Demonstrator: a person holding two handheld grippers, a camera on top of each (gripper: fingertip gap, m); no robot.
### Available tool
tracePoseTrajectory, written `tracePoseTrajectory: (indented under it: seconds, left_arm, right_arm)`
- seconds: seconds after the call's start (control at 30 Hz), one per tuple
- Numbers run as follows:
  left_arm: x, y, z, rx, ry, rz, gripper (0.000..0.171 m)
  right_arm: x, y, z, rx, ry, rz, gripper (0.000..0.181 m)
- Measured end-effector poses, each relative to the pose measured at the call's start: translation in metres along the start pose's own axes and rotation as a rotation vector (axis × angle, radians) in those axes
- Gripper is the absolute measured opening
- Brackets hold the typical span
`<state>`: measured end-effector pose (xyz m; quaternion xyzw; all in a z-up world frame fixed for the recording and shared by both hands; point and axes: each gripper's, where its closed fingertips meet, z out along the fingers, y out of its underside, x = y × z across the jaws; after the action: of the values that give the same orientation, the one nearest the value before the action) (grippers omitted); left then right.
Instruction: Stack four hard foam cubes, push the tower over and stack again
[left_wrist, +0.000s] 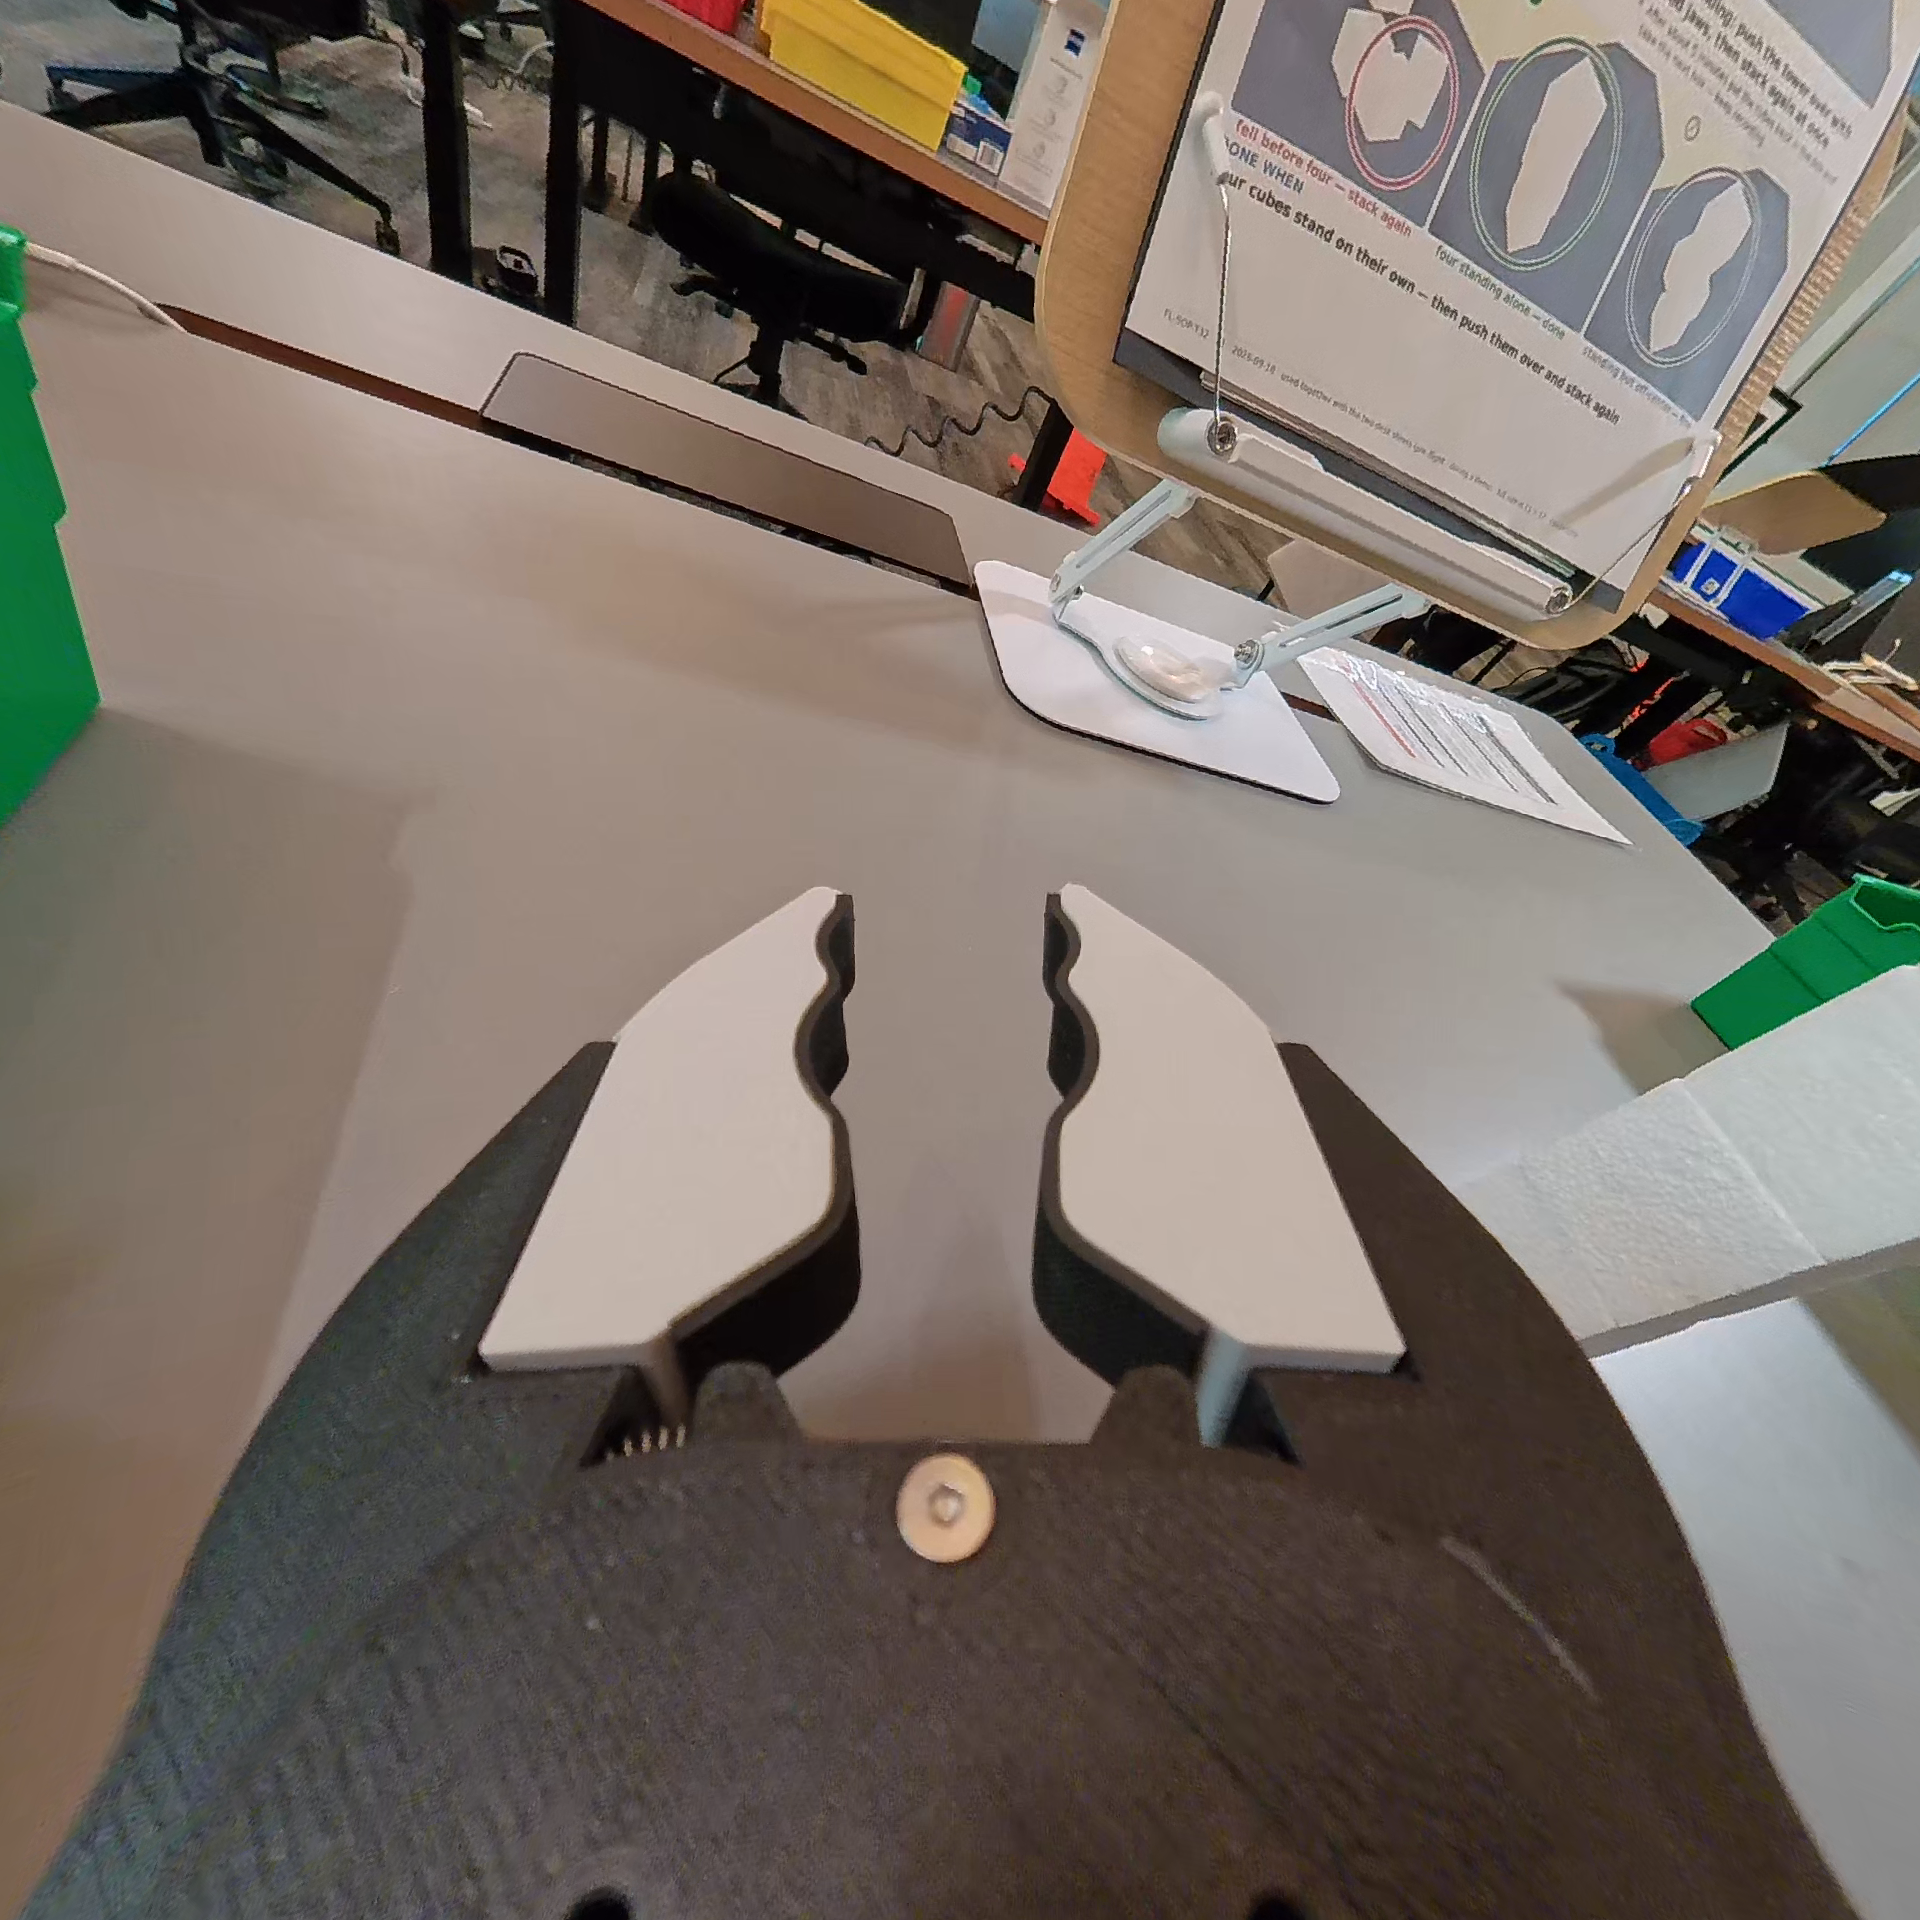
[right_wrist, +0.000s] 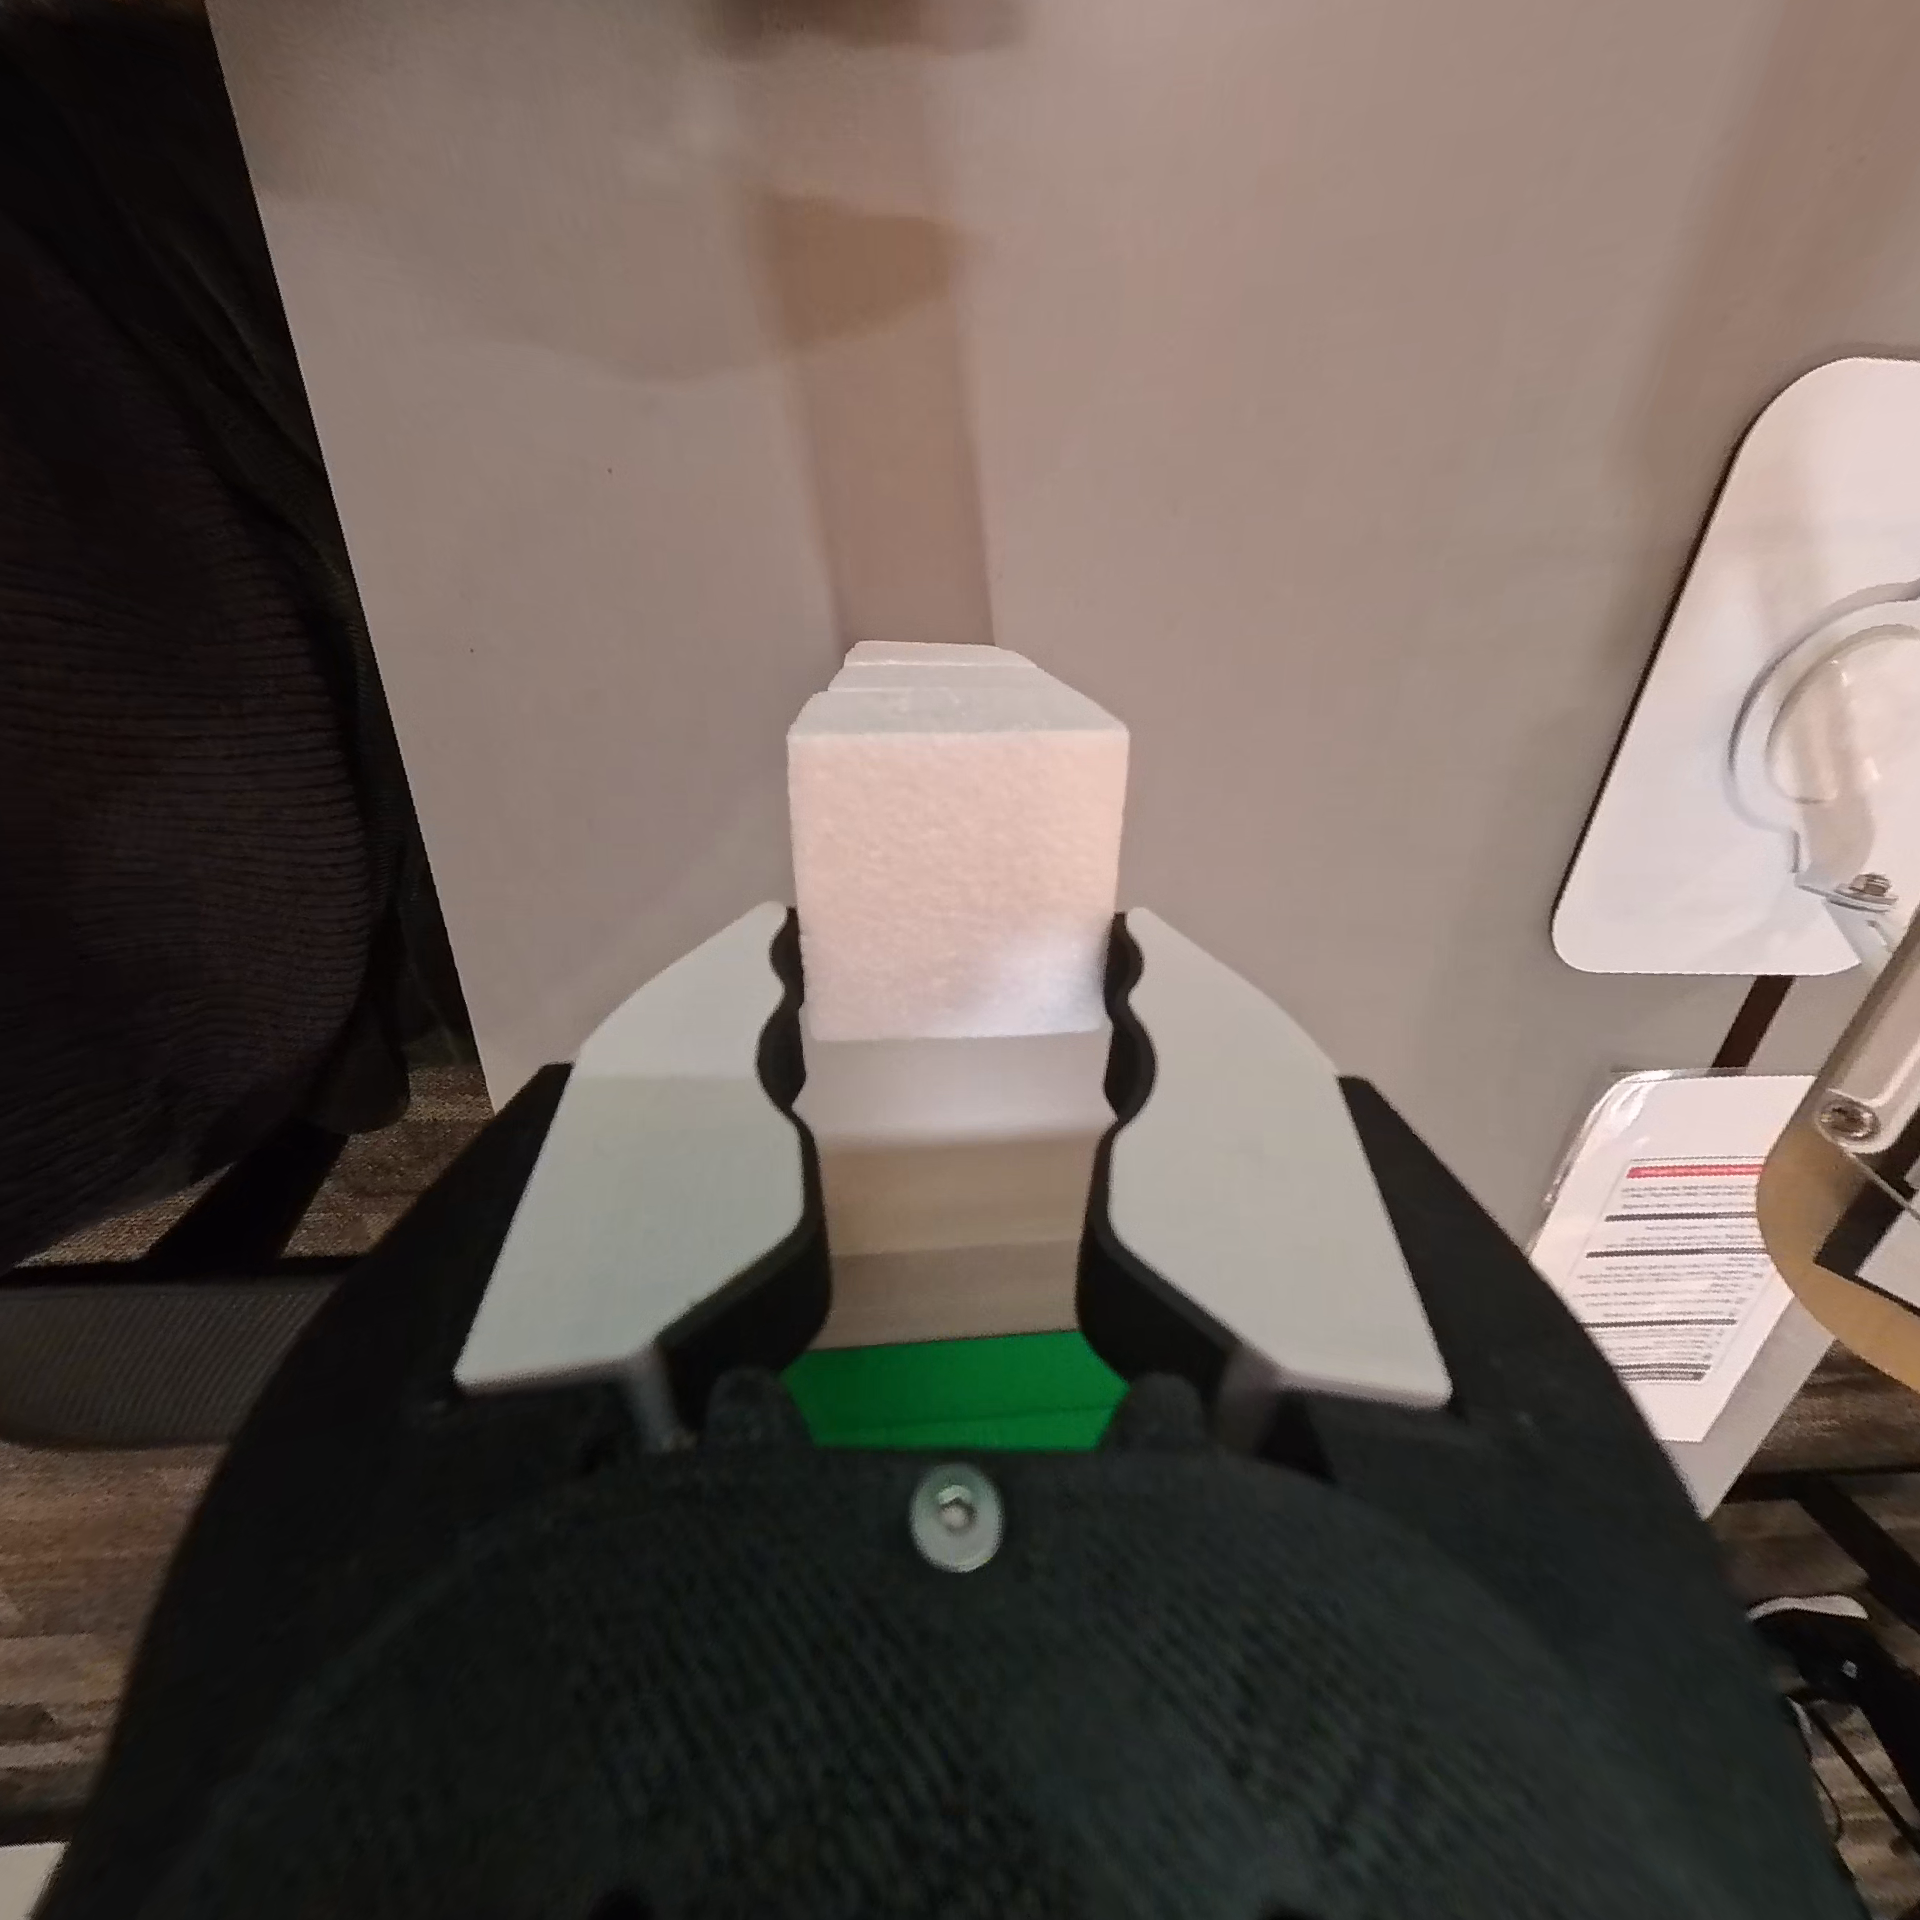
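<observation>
In the right wrist view I look down along a tower of white foam cubes. The top cube (right_wrist: 956, 873) sits between the fingertips of my right gripper (right_wrist: 956, 966), and both pads touch its sides. Lower cubes (right_wrist: 951, 1195) show as steps beneath it, slightly offset. In the left wrist view part of the white foam tower (left_wrist: 1704, 1184) shows at the right edge. My left gripper (left_wrist: 951, 925) hangs over the bare grey table (left_wrist: 623, 727), left of the tower, with its jaws apart and nothing between them.
Green bins stand at the table's left edge (left_wrist: 31, 582) and far right (left_wrist: 1808, 966); green also shows under the tower (right_wrist: 956, 1392). A document stand on a white base (left_wrist: 1153, 686) and a laminated sheet (left_wrist: 1455, 738) sit at the back right. A dark office chair (right_wrist: 156, 623) is beside the table.
</observation>
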<state>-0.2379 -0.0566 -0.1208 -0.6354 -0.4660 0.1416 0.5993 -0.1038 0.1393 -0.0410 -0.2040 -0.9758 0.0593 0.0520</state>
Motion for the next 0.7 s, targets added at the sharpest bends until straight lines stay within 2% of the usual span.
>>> tracePoseTrajectory:
  seconds: [0.17, 0.33, 0.47, 0.57, 0.7]
  left_arm:
    - [0.0, 0.0, 0.0, -0.001, 0.0, 0.001, 0.036]
    - [0.0, 0.0, 0.0, -0.001, 0.0, 0.001, 0.036]
    - [0.001, 0.001, 0.0, -0.002, 0.002, 0.001, 0.036]
    - [0.001, 0.0, 0.0, -0.001, 0.002, 0.001, 0.036]
    - [0.0, -0.001, -0.001, 0.003, 0.002, -0.001, 0.036]
  right_arm:
    - [0.001, 0.001, 0.0, 0.005, 0.003, 0.003, 0.057]
    - [0.0, 0.001, 0.0, 0.007, 0.012, -0.006, 0.075]
    - [-0.001, -0.004, -0.012, 0.047, 0.031, 0.01, 0.08]
    - [0.0, -0.007, -0.03, 0.137, 0.063, 0.052, 0.081]
    - [0.002, -0.011, -0.062, 0.388, 0.17, 0.185, 0.077]
